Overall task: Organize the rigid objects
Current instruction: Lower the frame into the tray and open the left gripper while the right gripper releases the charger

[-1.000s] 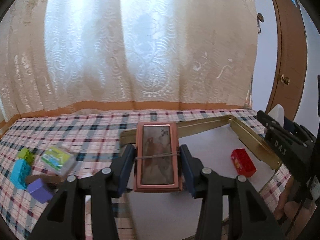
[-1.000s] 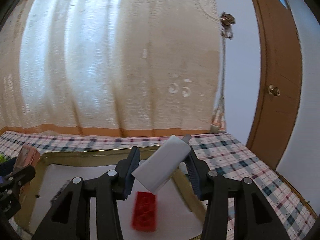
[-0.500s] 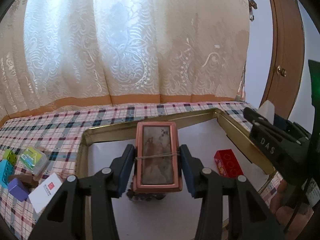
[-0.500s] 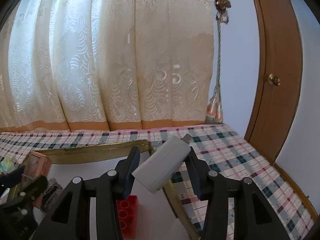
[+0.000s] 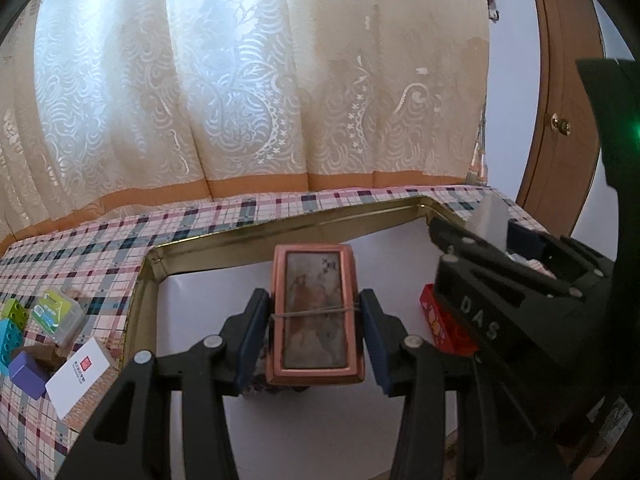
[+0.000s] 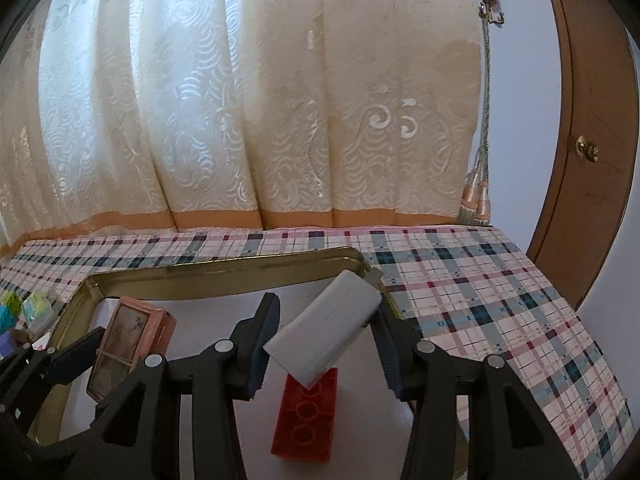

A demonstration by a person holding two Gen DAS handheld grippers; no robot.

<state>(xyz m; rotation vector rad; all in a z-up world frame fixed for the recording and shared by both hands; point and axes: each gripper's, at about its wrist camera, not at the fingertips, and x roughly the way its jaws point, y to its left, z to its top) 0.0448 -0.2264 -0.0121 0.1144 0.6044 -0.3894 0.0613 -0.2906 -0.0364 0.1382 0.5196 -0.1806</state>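
The left gripper (image 5: 314, 334) tilts downward over the gold-rimmed tray (image 5: 280, 226), its jaws clamped on a pink-framed box (image 5: 314, 314) bound by a rubber band. Beside it, the right gripper (image 6: 326, 334) also angles down, pinching a white block (image 6: 324, 326) held askew above a red brick (image 6: 306, 414) lying in the tray. Further out, small toys (image 5: 16, 320) sit on the plaid cloth (image 6: 480, 280).

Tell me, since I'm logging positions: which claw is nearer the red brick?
Right. The right claw hangs just above the red brick, holding a white block. The left claw grips a pink case off to the brick's side.
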